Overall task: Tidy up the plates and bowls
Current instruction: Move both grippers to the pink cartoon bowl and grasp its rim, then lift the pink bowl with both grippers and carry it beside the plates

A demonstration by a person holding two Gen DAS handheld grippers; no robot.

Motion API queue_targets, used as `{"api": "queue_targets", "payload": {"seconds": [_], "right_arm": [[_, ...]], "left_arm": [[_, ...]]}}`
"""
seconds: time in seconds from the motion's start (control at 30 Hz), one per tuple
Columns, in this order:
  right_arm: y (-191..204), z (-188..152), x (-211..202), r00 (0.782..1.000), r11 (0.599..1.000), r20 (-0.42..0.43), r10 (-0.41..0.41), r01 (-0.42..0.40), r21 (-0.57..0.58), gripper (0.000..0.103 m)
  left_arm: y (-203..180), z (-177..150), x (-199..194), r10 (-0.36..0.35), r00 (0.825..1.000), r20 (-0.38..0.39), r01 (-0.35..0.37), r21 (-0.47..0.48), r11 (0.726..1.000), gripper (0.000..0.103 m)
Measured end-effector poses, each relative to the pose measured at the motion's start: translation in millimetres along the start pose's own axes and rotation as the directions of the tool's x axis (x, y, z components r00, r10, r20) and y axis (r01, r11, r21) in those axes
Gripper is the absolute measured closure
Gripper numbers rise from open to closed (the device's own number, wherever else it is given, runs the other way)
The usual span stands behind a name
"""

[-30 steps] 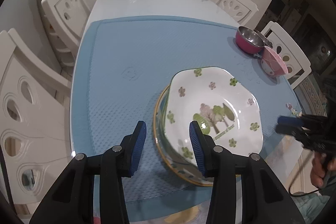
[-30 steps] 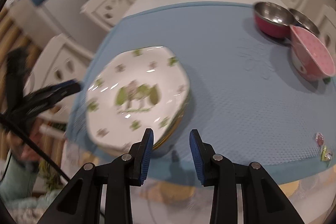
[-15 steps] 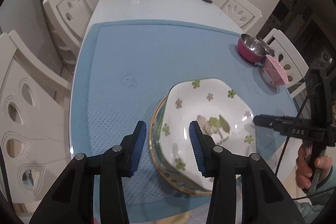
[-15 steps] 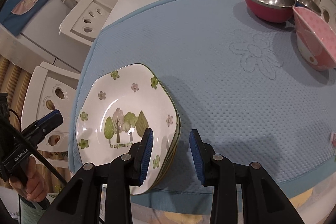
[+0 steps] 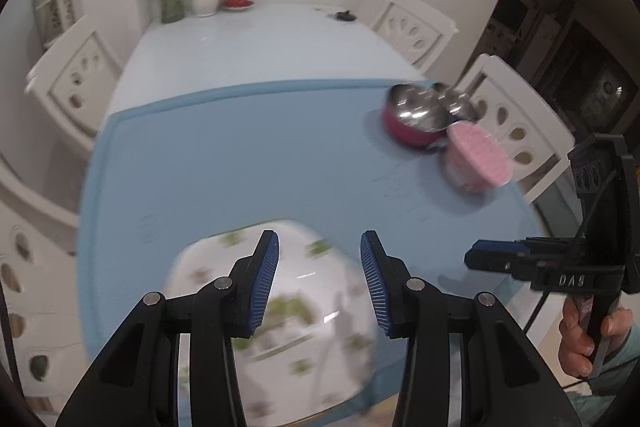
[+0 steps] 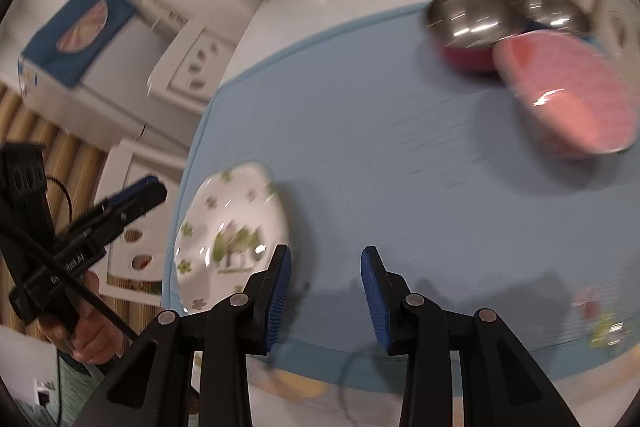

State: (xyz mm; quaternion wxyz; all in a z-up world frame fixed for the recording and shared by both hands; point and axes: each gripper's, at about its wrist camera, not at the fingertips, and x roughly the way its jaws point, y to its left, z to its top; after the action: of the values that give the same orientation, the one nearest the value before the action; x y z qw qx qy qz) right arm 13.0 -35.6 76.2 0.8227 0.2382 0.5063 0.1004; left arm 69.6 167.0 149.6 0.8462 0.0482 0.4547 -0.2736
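- Both grippers, left [image 5: 319, 277] and right [image 6: 326, 291], gape partly open, empty.
- Bowls [image 6: 568, 91] lie ahead-right of the right gripper, nearer it; plates [image 6: 232, 227] sit ahead-left.

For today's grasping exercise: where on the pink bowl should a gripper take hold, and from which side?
Probably the pink bowl by its thin rim, one finger inside and one outside. Its wide mouth is exposed. Come from the side away from the red steel bowl, which sits right against it.
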Motion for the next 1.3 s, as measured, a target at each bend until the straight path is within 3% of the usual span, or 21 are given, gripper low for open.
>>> {"api": "queue_targets", "payload": {"seconds": [0.03,0.1,0.13,0.3,0.43,0.57,0.63,0.73,0.83,0.93,1.03,1.13,1.3], "right_arm": [[-12.2,5.9,-11.0,1.0,1.0,0.015,0.002,-0.002,0.014,0.064],[-43.6,19.1,-36.0,0.998,0.999,0.061,-0.02,0.017,0.048,0.05],[-57.1,24.5,-45.8,0.996,0.998,0.087,-0.035,0.029,0.064,0.049],[-142.7,42.1,-82.9,0.985,0.979,0.151,-0.085,0.055,0.195,0.049],[-195.4,47.8,-89.0,0.987,0.953,0.129,-0.095,0.053,0.298,0.049],[-220.6,63.3,-74.3,0.991,0.959,0.074,-0.11,0.086,0.269,0.05],[-224.0,69.0,-63.0,0.993,0.963,0.051,-0.103,0.087,0.256,0.056],[-231.4,78.7,-43.0,0.997,0.966,0.013,-0.077,0.072,0.25,0.065],[-234.4,84.8,-30.2,0.998,0.967,0.004,-0.063,0.061,0.247,0.066],[-236.6,92.1,-19.3,0.998,0.971,-0.009,-0.064,0.064,0.229,0.068],[-237.6,95.9,-10.6,0.998,0.976,-0.016,-0.064,0.066,0.208,0.073],[-235.1,96.1,-4.6,0.997,0.981,-0.031,-0.065,0.07,0.182,0.078],[-216.6,90.4,-9.2,0.991,0.987,-0.023,-0.134,0.136,0.081,0.078]], "left_arm": [[-12.0,5.3,4.2,-0.005,1.0,0.0,0.005,0.006,1.0,0.058],[-37.3,15.1,14.2,-0.012,1.0,0.004,0.012,0.019,1.0,0.039],[-53.1,21.2,21.1,-0.005,1.0,0.014,0.005,0.023,1.0,0.025],[-114.7,45.2,65.6,-0.067,0.998,-0.001,0.067,0.038,0.997,0.024],[-147.7,59.7,115.3,-0.115,0.992,-0.044,0.115,-0.013,0.993,0.025],[-157.8,67.2,158.2,-0.12,0.989,-0.085,0.113,-0.084,0.99,0.033],[-158.0,69.6,176.0,-0.119,0.987,-0.105,0.106,-0.124,0.987,0.035],[-155.2,70.6,189.2,-0.133,0.985,-0.113,0.115,-0.156,0.981,0.039],[-155.6,72.4,200.8,-0.132,0.983,-0.128,0.11,-0.165,0.98,0.052],[-153.5,72.1,208.6,-0.138,0.982,-0.13,0.113,-0.181,0.977,0.055],[-152.6,70.3,216.4,-0.148,0.98,-0.136,0.119,-0.199,0.973,0.07],[-156.8,69.2,218.8,-0.164,0.978,-0.127,0.138,-0.195,0.971,0.092],[-167.9,64.6,201.9,-0.115,0.99,-0.078,0.105,-0.13,0.986,0.092]]}}
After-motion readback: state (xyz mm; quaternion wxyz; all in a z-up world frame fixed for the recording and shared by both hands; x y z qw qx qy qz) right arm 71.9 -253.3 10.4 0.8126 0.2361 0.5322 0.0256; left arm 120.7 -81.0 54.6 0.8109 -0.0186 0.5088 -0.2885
